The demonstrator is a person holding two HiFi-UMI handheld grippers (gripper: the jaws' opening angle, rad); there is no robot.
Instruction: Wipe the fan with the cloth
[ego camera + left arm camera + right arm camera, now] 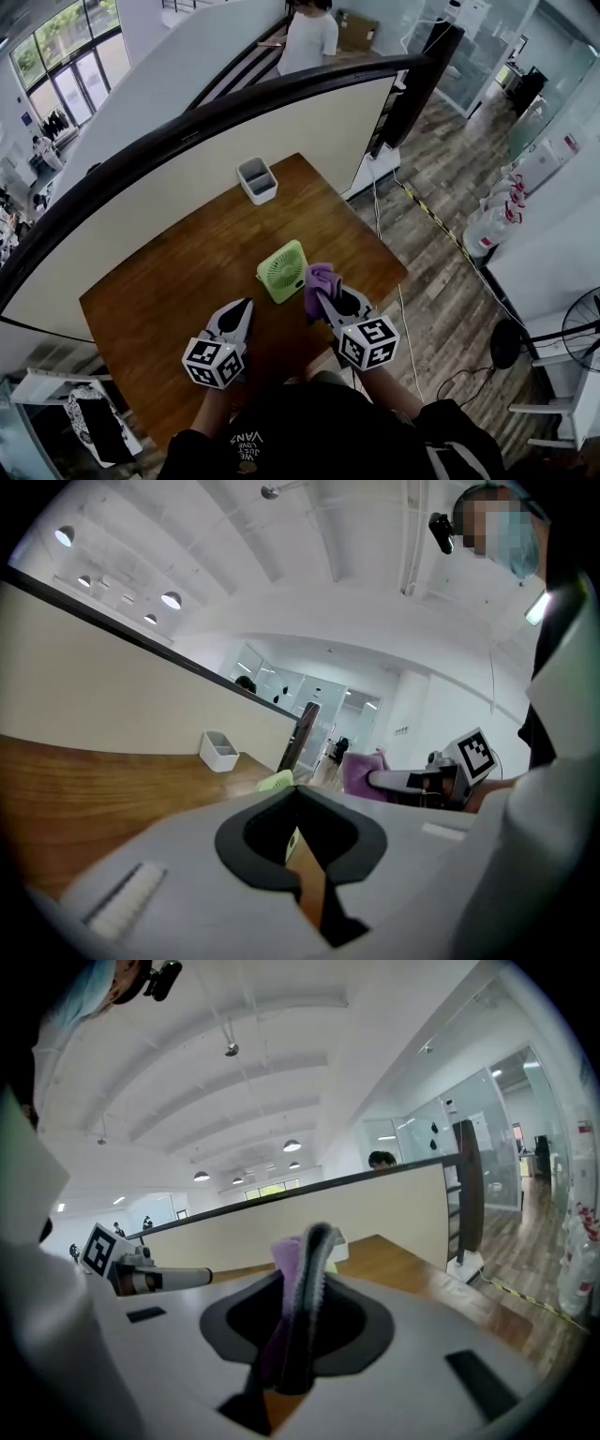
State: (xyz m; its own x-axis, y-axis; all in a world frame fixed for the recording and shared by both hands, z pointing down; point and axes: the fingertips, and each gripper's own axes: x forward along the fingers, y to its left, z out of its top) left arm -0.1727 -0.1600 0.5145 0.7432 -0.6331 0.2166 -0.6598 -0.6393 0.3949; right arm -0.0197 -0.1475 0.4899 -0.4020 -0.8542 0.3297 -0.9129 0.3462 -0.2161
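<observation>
A small light-green fan lies flat near the right end of the wooden table; its edge peeks over the left gripper's body in the left gripper view. My right gripper is shut on a purple cloth, held just right of the fan and above the table. The cloth stands pinched between the jaws in the right gripper view, and it shows as a purple cloth in the left gripper view. My left gripper hovers left of the fan, shut, nothing in it.
A white two-compartment bin stands at the table's far edge, before a cream partition with a dark rail. A person stands beyond it. A floor fan and white jugs are off to the right.
</observation>
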